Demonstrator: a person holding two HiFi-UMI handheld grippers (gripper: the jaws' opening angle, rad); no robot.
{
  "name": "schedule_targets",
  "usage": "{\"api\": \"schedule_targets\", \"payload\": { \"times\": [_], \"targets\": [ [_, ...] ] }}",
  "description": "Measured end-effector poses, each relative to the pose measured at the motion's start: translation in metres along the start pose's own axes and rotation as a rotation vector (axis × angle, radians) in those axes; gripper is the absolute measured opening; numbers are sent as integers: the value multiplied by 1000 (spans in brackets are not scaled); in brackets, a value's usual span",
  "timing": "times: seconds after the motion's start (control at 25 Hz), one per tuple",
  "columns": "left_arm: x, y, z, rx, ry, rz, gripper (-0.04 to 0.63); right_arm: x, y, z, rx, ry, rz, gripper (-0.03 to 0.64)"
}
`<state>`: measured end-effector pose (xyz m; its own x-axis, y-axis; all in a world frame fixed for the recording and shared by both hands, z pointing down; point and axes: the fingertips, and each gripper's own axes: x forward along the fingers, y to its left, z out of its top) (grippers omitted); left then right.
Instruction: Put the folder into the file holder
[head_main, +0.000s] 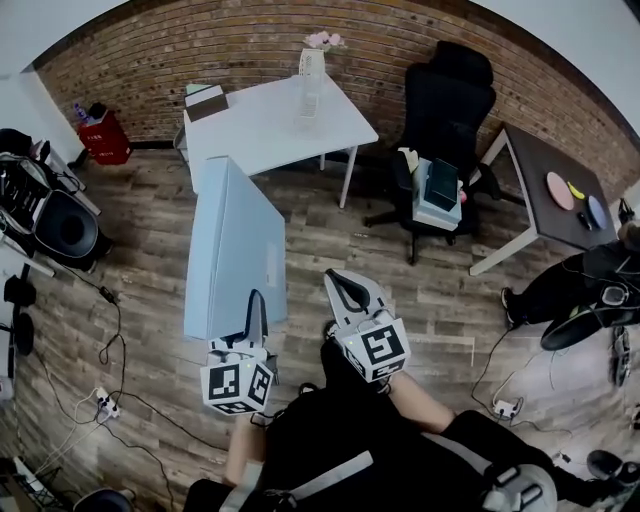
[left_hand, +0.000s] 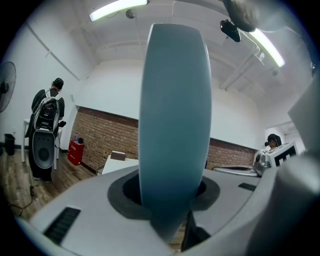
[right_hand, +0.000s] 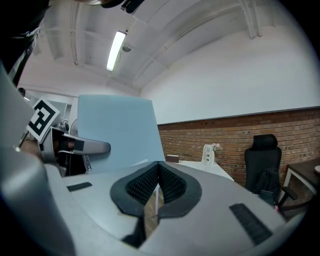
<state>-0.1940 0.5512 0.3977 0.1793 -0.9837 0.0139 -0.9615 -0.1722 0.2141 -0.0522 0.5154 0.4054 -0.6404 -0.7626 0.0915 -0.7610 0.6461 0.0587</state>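
From where I stand, the left tongs (head_main: 256, 303) are clamped on the bottom edge of the pale blue folder (head_main: 232, 248). The jaws sit partly apart, with the folder's thickness filling the gap. The folder rises tall above them and leans a little away from the person. That low, one-edged grip is the weak spot. With nearly all of the folder standing free above the pads, I would expect a quick swing to make it pivot, sag sideways or slide out. Just to the right, the right tongs (head_main: 341, 284) have their ribbed pads pressed together on nothing, so they give the folder no support. The white table (head_main: 270, 128) stands well ahead of both tongs. At its far edge is a white upright mesh piece (head_main: 312, 62) with pink flowers at its top, which I take to be the file holder, though I cannot be sure. If so, it looks light enough for a crooked entry to tip it over. Both hands are held low in front of the body, with the tongs angled up and forward, side by side.
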Motion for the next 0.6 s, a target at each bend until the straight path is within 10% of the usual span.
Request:
{"api": "schedule_targets", "payload": {
  "times": [0.6],
  "targets": [
    [138,7,18,20,10,21,156,102,-121,8,10,20,5,9]
  ]
}}
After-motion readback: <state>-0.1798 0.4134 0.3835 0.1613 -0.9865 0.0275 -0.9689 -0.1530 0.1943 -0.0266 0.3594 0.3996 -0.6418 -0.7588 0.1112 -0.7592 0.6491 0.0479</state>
